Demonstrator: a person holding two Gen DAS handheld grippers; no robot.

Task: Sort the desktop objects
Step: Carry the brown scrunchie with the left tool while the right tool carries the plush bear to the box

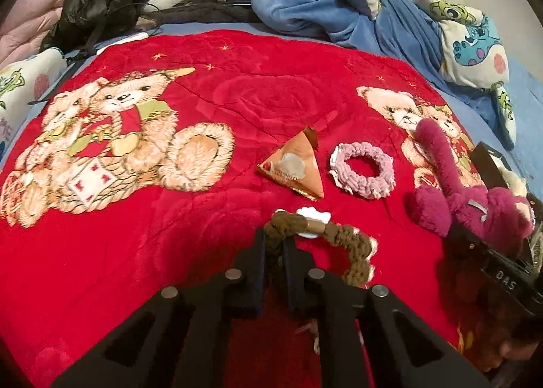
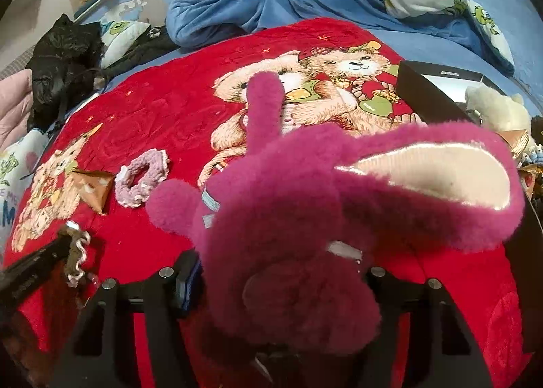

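Plush (image 2: 288, 218) fills the right fingers (image 2: 278, 279), gripped half-open; left fingers (image 1: 275, 245) are pinched shut on the brown scrunchie (image 1: 339, 245) above the red blanket (image 1: 203, 218). Lift both clear before carrying to the box (image 2: 427, 89), avoiding snags.

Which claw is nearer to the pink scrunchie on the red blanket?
Left. The left claw, holding the brown scrunchie, is just before the pink scrunchie; the right claw is farther aside.
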